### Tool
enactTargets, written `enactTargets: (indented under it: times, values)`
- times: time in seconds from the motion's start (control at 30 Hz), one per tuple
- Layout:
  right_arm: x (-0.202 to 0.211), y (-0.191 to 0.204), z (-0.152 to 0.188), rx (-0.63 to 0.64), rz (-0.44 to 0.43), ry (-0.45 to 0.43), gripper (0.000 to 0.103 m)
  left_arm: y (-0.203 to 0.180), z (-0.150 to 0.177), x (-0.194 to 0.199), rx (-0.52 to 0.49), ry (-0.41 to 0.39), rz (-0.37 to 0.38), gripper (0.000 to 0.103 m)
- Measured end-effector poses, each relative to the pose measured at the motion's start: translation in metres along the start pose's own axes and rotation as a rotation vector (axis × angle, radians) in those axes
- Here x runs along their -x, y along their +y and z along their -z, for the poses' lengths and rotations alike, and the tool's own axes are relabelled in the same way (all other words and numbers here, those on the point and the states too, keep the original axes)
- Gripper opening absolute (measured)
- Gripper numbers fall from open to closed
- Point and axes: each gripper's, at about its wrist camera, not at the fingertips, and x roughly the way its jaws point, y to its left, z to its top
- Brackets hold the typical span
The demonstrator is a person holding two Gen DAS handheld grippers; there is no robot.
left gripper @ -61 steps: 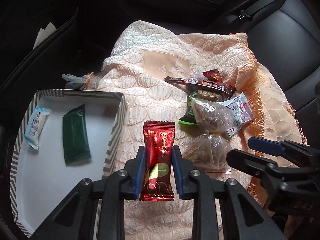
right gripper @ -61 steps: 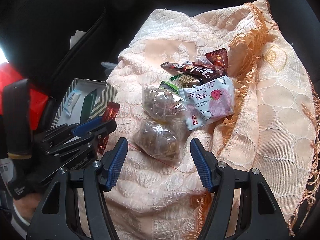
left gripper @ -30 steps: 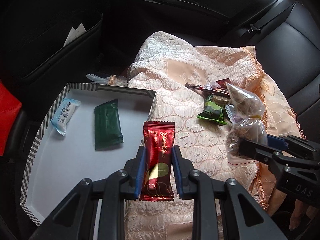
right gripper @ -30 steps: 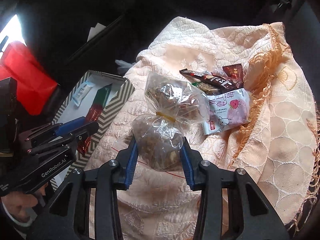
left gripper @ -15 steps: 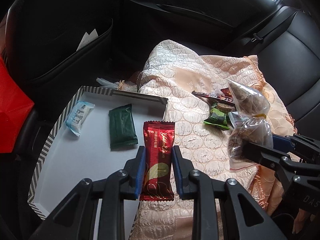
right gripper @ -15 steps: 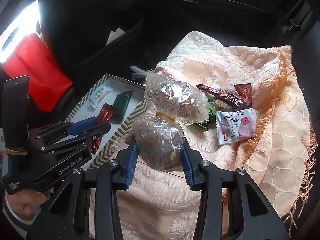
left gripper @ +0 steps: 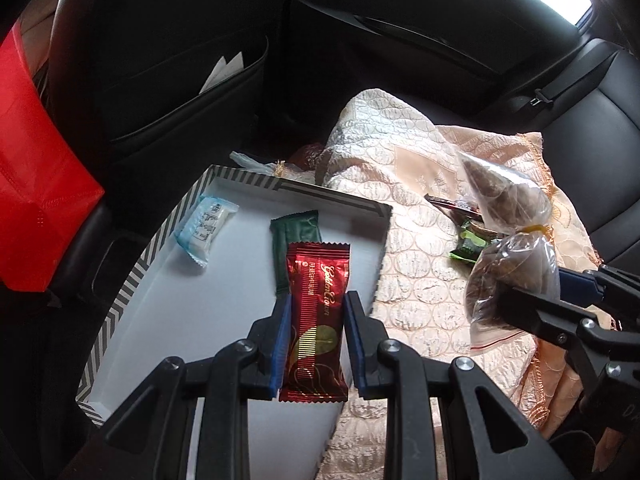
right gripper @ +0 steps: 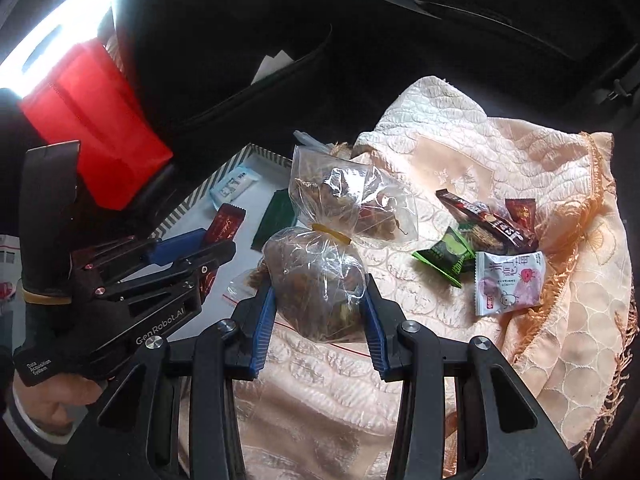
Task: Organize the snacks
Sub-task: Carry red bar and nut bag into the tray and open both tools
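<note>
Snacks: two packets lie in the tray [left gripper: 132,280] ahead of your left gripper [left gripper: 316,332] | it pinches the red bar [left gripper: 316,320] | your right gripper [right gripper: 320,312] grips the clear bag [right gripper: 316,288] | four wait ahead-right on the cloth [right gripper: 540,340]

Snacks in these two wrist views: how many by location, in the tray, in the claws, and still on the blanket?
In the striped cardboard tray: 2, the pale blue wrapped snack and dark green flat packet.
Held in claws: 2, the red foil bar and clear tied plastic bag of brown snacks.
On the peach quilted blanket: at least 4, partly overlapping.
Total: at least 8.
</note>
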Motion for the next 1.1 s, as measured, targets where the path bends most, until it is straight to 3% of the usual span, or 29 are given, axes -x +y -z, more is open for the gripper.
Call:
enactTargets:
  times: [0.5, 0.83, 1.1]
  values:
    - [-0.056, 0.042, -0.029, 0.074, -0.035, 0.064, 0.039, 0.063, 0.004, -0.043, 0.085, 0.078, -0.116, 0.028]
    - [-0.122, 0.062, -0.046, 0.095, -0.026, 0.157, 0.039, 0.083, 0.010, -0.070, 0.110, 0.128, -0.169, 0.028]
    - [-0.160, 0.067, -0.037, 0.089, -0.026, 0.231, 0.040, 0.089, 0.015, -0.085, 0.124, 0.157, -0.201, 0.029]
